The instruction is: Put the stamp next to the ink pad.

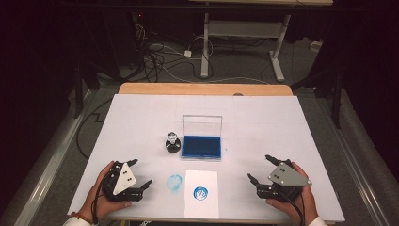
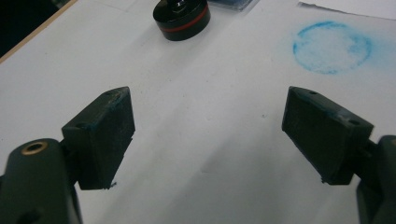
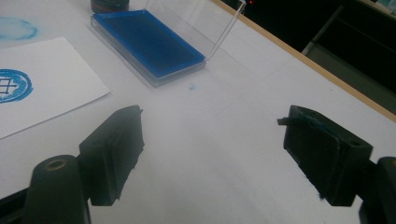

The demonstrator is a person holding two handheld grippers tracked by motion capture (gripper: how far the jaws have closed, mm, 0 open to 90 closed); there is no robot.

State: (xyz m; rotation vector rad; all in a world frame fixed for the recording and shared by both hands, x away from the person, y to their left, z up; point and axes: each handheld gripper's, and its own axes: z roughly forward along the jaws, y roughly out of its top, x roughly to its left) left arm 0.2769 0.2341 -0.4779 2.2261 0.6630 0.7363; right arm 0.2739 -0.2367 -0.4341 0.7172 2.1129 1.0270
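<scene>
A black round stamp (image 1: 172, 143) with a red band (image 2: 182, 17) stands upright on the white table cover, just left of an open blue ink pad (image 1: 202, 147) (image 3: 148, 41) whose clear lid stands up behind it. A white sheet of paper (image 1: 201, 194) (image 3: 42, 79) near the front edge bears a blue round print (image 1: 201, 192) (image 3: 11, 86). A fainter blue ring (image 1: 174, 182) (image 2: 331, 46) marks the cover left of the paper. My left gripper (image 1: 142, 175) (image 2: 208, 133) rests open at the front left. My right gripper (image 1: 259, 168) (image 3: 212, 154) rests open at the front right. Both hold nothing.
The white cover (image 1: 141, 122) lies over a wooden table whose far edge (image 1: 202, 88) shows. Beyond it are floor cables (image 1: 164, 56) and a white desk frame (image 1: 244, 33). Dark drops flank the table on both sides.
</scene>
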